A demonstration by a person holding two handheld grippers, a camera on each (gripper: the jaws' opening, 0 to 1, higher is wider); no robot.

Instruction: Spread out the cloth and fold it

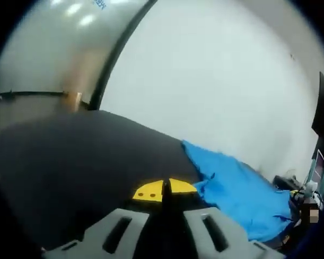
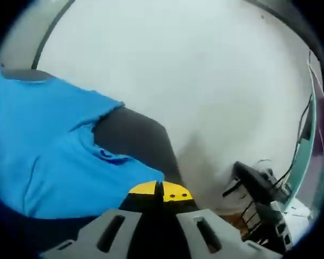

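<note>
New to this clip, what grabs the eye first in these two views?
The bright blue cloth stands out: rumpled on the dark table, it lies to the right in the left gripper view and across the left of the right gripper view. Next come the yellow-tipped jaws, closed together with nothing between them: the left gripper over bare tabletop, the right gripper at the cloth's edge. Behind everything is a plain white wall.

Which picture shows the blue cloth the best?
The right gripper view: the blue cloth spreads wide and close there, with its folds showing. In the left gripper view the blue cloth sits smaller, off to the right on the dark table.
</note>
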